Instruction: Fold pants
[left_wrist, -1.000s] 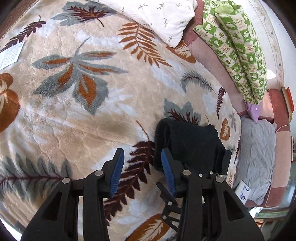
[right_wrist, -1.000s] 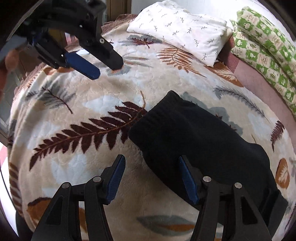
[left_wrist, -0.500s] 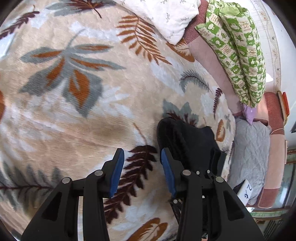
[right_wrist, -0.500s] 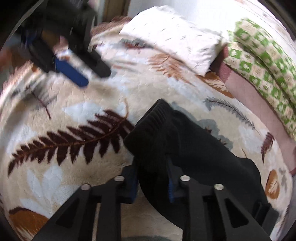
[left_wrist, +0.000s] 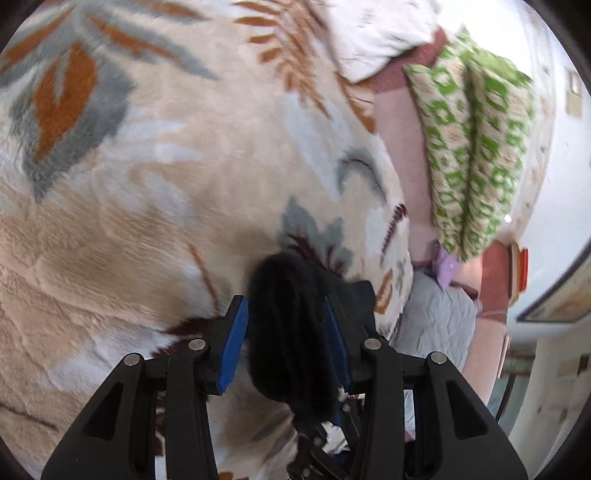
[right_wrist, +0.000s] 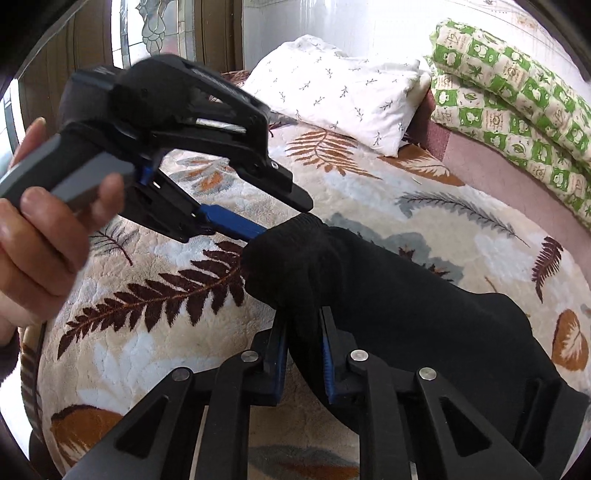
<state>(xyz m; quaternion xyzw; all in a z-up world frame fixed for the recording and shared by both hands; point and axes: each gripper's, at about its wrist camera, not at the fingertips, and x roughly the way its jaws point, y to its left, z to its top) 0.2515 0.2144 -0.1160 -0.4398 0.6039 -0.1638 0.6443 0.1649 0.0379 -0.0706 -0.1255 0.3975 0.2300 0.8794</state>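
Observation:
The black pants (right_wrist: 399, 295) lie folded on a leaf-patterned blanket (right_wrist: 155, 332) on the bed. My right gripper (right_wrist: 303, 343) is shut on the near corner of the pants' left end, which bulges up in front of it. My left gripper (left_wrist: 288, 325) has its blue pads on either side of that same end of the pants (left_wrist: 288, 332), with thick cloth between them. From the right wrist view the left gripper (right_wrist: 255, 230) reaches in from the left, its tip at the cloth, held by a hand (right_wrist: 44, 236).
A white pillow (right_wrist: 343, 92) lies at the head of the bed. A green-and-white folded quilt (right_wrist: 517, 96) lies along the right side. A grey cloth (left_wrist: 439, 325) lies past the blanket's far end. A window and wooden frame stand behind the bed.
My right gripper closed on the end of the pants and lifted it a little. My left gripper moved right and forward onto the same end, and the cloth now fills its jaws.

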